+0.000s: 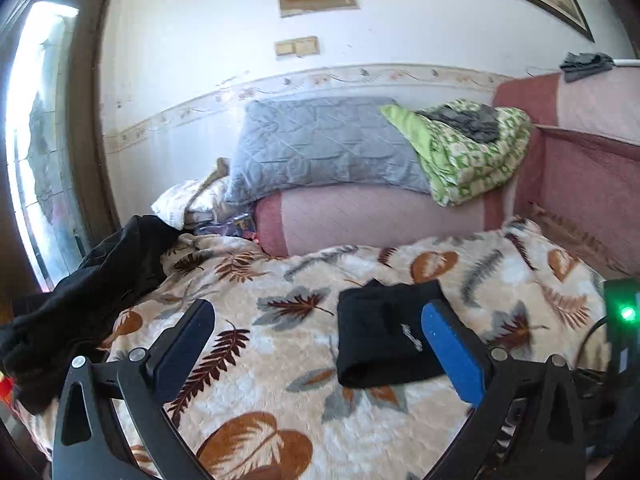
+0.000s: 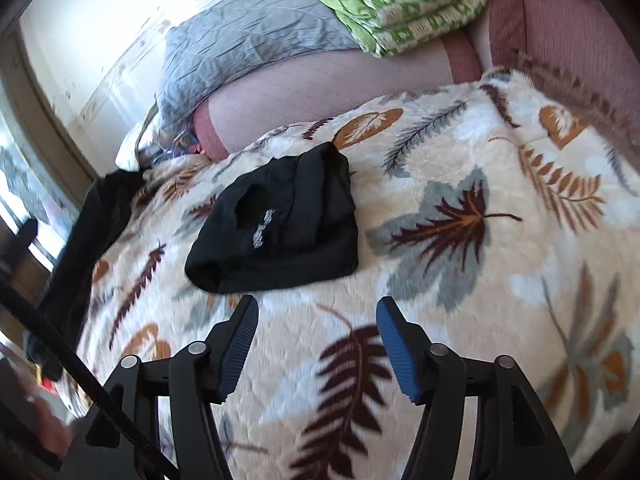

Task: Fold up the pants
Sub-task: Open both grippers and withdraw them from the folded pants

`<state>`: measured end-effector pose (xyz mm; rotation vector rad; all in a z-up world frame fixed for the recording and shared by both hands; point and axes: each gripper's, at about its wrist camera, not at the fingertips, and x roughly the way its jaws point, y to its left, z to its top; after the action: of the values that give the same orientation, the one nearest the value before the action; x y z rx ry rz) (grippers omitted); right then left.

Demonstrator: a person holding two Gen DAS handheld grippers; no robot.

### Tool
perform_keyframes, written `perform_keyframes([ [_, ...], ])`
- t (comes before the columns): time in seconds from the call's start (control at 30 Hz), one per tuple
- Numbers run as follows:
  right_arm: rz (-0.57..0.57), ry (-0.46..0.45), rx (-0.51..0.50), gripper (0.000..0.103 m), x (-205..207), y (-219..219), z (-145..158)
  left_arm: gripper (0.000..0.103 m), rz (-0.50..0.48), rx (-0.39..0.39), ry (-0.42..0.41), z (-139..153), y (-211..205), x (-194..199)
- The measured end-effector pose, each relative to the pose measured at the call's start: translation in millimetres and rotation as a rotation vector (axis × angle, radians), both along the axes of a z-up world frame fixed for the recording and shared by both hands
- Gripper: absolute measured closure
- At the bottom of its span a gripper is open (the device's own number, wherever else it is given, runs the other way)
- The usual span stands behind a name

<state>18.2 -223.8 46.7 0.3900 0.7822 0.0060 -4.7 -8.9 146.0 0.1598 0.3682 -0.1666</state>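
Observation:
Black pants (image 1: 380,338) lie folded into a small bundle on the leaf-patterned blanket (image 1: 280,344), a white logo showing on top. In the right wrist view the same folded pants (image 2: 280,228) rest just beyond my fingertips. My left gripper (image 1: 318,308) hangs open and wide above the blanket, its blue right pad (image 1: 448,344) in front of the bundle's right edge, nothing between the fingers. My right gripper (image 2: 316,304) is open too, empty, a short way in front of the bundle and apart from it.
More dark clothing (image 1: 92,292) is heaped at the blanket's left edge. A grey pillow (image 1: 320,148) and a green patterned quilt (image 1: 472,148) rest on the pink sofa back (image 1: 380,216). A device with a green light (image 1: 626,314) sits at the right.

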Motion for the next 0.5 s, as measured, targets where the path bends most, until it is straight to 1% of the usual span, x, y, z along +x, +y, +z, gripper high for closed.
perform_keyframes([
  [0.07,0.006,0.001,-0.025,0.031,-8,9,4,0.000,-0.052,-0.005,0.034,6,-3,-4],
  [0.13,0.012,0.008,-0.046,0.030,-14,15,6,0.000,-0.039,-0.006,0.073,6,-5,-7],
  [0.23,0.012,0.013,-0.060,0.027,-22,21,7,0.000,-0.035,-0.045,0.204,-4,-5,-4],
  [0.27,0.013,0.021,-0.063,0.027,-24,22,6,0.000,-0.042,-0.062,0.261,-12,-5,0],
  [0.3,0.016,0.028,-0.065,0.027,-24,25,5,0.000,-0.031,-0.062,0.302,-19,-5,1],
  [0.4,0.032,0.055,-0.092,0.027,-28,32,0,0.000,0.014,-0.022,0.362,-36,-5,3],
  [0.5,0.044,0.072,-0.132,0.027,-31,41,-5,0.000,0.043,0.018,0.388,-46,-2,4],
])
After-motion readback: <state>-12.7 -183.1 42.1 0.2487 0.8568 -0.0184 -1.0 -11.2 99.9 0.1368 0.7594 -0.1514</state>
